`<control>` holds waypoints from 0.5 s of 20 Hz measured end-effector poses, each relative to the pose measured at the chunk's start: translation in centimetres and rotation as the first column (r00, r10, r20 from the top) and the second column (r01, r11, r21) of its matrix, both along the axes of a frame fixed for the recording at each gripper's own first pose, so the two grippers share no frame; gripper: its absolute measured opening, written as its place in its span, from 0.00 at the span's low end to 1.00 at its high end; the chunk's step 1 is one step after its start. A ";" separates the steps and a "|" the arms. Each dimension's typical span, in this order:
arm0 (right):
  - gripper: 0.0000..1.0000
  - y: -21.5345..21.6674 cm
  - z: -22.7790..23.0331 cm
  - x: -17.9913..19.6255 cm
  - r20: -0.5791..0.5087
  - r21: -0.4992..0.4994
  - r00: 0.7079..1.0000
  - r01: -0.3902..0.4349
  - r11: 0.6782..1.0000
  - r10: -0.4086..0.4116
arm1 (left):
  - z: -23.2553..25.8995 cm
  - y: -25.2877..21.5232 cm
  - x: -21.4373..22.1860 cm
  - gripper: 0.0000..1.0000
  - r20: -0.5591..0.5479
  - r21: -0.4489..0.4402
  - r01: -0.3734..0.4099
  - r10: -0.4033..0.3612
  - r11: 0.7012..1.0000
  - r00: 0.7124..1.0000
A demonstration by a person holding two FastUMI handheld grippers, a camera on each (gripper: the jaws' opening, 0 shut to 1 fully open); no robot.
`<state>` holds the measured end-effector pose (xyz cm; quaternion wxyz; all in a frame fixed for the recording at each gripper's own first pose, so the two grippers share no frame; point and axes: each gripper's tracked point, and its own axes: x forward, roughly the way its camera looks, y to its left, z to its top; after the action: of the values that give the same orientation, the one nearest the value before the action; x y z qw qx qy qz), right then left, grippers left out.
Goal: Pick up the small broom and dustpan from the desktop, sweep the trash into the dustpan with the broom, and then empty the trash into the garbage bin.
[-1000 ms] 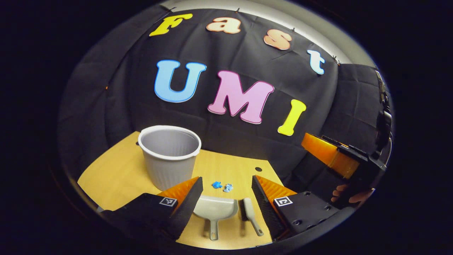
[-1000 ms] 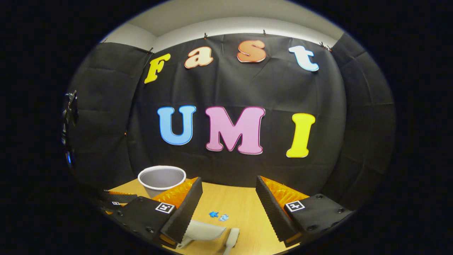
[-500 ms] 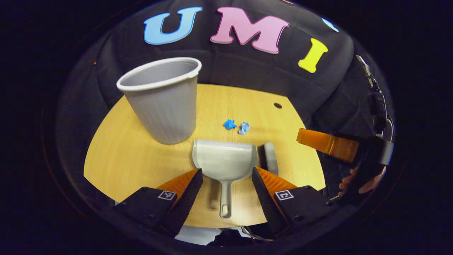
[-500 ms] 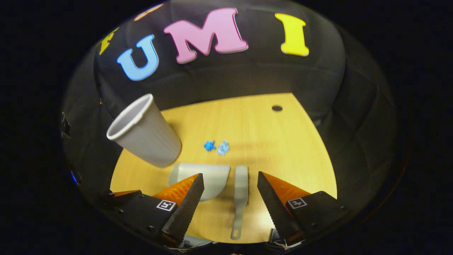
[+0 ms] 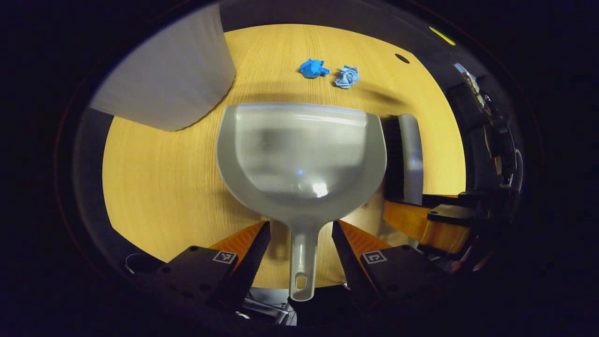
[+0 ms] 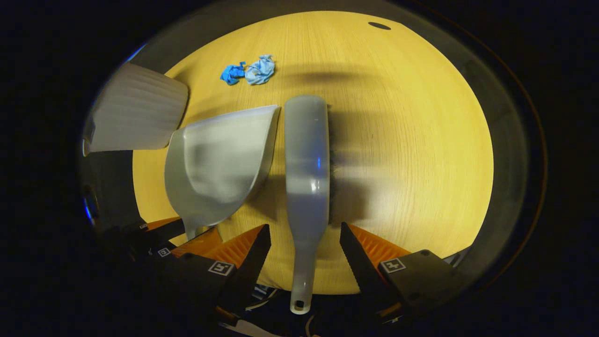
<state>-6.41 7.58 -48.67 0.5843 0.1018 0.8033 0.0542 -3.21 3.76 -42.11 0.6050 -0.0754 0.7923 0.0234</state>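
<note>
The left hand-held gripper (image 5: 299, 243) hangs over the desk (image 5: 164, 178) with its fingers spread either side of the dustpan's (image 5: 302, 159) handle, touching neither side. At three o'clock the broom (image 5: 405, 157) lies just beside the pan. Two blue scraps (image 5: 330, 72) sit at twelve o'clock, the garbage bin (image 5: 173, 79) at ten.

Worktop (image 6: 421, 140) bare right of broom (image 6: 306, 154); dustpan (image 6: 220, 164) and bin (image 6: 135, 121) crowd its left side.
</note>
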 end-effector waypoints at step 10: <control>0.29 0.2 -0.7 -0.3 -0.026 0.036 1.000 -0.015 0.999 0.016 | -2.8 -0.9 0.2 0.28 -0.049 -0.064 0.057 -0.060 0.996 0.997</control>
<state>-6.74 7.75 -49.35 0.5713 0.1066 0.8106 0.0718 -2.97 2.91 -44.92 0.5825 -0.0705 0.8096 -0.0173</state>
